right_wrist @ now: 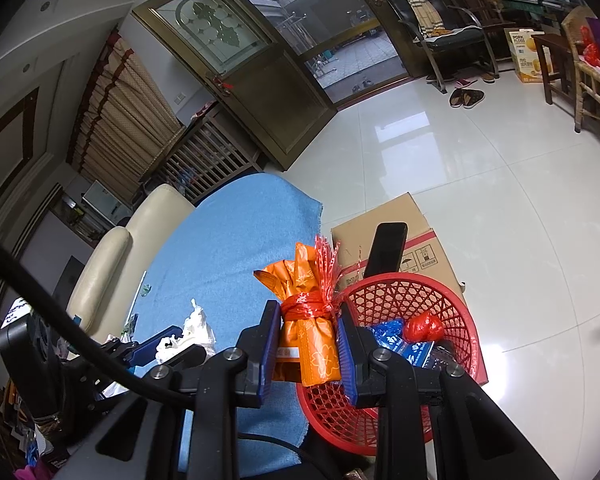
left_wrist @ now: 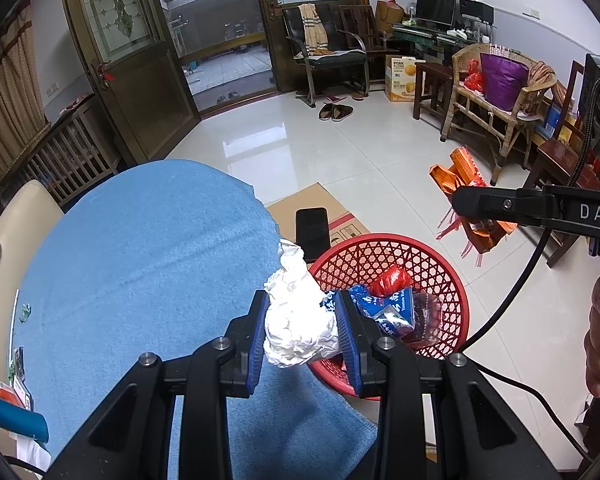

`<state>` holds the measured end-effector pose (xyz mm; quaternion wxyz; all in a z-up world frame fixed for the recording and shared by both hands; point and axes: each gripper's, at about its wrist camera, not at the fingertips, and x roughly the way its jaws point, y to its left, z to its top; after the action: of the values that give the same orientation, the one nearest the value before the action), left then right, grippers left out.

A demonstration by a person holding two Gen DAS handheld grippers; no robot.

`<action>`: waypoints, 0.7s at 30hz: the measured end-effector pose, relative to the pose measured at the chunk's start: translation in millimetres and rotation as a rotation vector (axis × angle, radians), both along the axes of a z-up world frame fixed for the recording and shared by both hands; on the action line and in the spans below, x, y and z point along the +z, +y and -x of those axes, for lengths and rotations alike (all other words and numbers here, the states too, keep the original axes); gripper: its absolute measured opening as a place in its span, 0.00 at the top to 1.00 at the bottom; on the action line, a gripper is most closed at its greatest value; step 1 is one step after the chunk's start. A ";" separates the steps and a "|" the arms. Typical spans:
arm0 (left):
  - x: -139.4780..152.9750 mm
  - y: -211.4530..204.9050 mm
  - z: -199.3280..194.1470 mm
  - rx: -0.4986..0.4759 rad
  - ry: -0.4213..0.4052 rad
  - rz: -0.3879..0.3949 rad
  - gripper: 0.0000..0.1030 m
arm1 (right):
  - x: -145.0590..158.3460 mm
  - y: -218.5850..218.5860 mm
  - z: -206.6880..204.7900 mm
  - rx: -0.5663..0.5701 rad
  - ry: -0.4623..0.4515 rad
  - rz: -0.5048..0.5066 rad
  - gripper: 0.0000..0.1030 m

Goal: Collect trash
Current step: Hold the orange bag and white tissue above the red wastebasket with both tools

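Observation:
My left gripper (left_wrist: 302,312) is shut on a crumpled white paper wad (left_wrist: 298,320), held over the edge of the blue-clothed table (left_wrist: 140,248) beside the red mesh basket (left_wrist: 452,280). The basket holds a blue wrapper (left_wrist: 392,308), a red crumpled bag (left_wrist: 392,280) and a clear plastic piece. My right gripper (right_wrist: 308,332) is shut on an orange wrapper bundle tied with red ribbon (right_wrist: 308,340), at the basket's left rim (right_wrist: 380,280). The right gripper also shows in the left wrist view (left_wrist: 460,202), with the orange bundle hanging under it. The left gripper with the wad shows in the right wrist view (right_wrist: 172,344).
The basket sits on a cardboard box (right_wrist: 416,236) with a black phone (right_wrist: 386,248) propped behind it. A cream chair (right_wrist: 112,264) stands by the table. Small scraps lie at the table's left edge (left_wrist: 20,384). Tiled floor, chairs and clutter lie beyond.

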<state>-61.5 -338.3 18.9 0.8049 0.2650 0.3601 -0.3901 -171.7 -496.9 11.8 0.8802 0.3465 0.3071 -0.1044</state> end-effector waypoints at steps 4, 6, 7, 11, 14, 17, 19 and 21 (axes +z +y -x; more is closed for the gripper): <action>-0.3 -0.9 -0.8 0.001 0.003 -0.001 0.66 | -0.5 0.1 -0.2 -0.001 0.001 -0.001 0.72; -1.3 -1.1 -0.4 0.001 0.003 -0.001 0.66 | -0.8 -0.1 -0.2 0.000 0.001 -0.001 0.72; -1.6 -0.8 -0.4 0.001 0.004 0.000 0.66 | -1.1 -0.2 0.0 0.000 0.001 -0.001 0.72; -1.9 -1.1 -0.1 -0.001 0.003 -0.001 0.66 | -2.0 -0.8 -0.3 0.000 0.001 -0.003 0.72; -2.5 -1.4 0.7 0.000 0.005 -0.003 0.66 | -2.7 -0.9 -0.4 0.000 0.003 -0.002 0.72; -3.1 -1.7 0.8 0.001 0.008 -0.004 0.66 | -3.5 -0.7 -0.3 0.000 0.004 -0.001 0.72; -3.6 -1.9 1.3 0.001 0.007 -0.005 0.66 | -4.7 -0.6 -0.3 0.001 0.005 -0.004 0.72; -4.4 -2.3 1.0 0.000 0.006 -0.006 0.66 | -5.8 -1.7 -1.0 0.000 0.006 -0.004 0.72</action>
<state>-62.6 -340.6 14.5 0.8031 0.2659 0.3639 -0.3898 -170.7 -498.6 6.0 0.8785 0.3480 0.3101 -0.1050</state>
